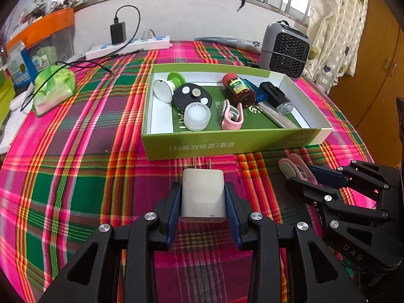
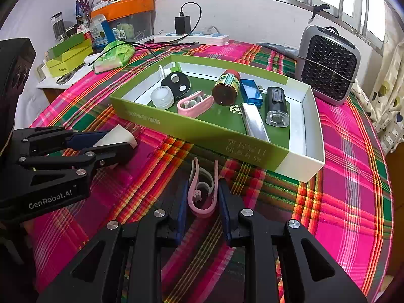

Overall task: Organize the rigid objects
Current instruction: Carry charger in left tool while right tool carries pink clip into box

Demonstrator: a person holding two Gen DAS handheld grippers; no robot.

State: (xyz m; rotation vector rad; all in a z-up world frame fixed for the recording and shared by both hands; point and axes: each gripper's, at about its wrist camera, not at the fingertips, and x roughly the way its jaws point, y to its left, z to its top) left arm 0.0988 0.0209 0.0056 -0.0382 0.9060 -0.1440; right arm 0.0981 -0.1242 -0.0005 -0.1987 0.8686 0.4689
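My left gripper (image 1: 203, 197) is shut on a white plug adapter (image 1: 202, 192), prongs pointing at the green box (image 1: 227, 145); the adapter also shows in the right wrist view (image 2: 117, 136). My right gripper (image 2: 203, 197) is shut on a pink clip (image 2: 203, 192), just in front of the box (image 2: 202, 136); the clip also shows in the left wrist view (image 1: 295, 168). The box holds a brown bottle (image 1: 238, 89), another pink clip (image 1: 232, 116), a clear round lid (image 1: 197, 116), a black disc (image 1: 192, 96), a blue USB stick (image 2: 251, 93) and a black light (image 2: 276, 106).
A grey fan heater (image 2: 328, 63) stands behind the box at the right. A power strip (image 1: 128, 46) with a black charger lies by the wall. A green bag (image 1: 54, 88) and boxes sit at the left. Plaid cloth (image 1: 75, 176) covers the table.
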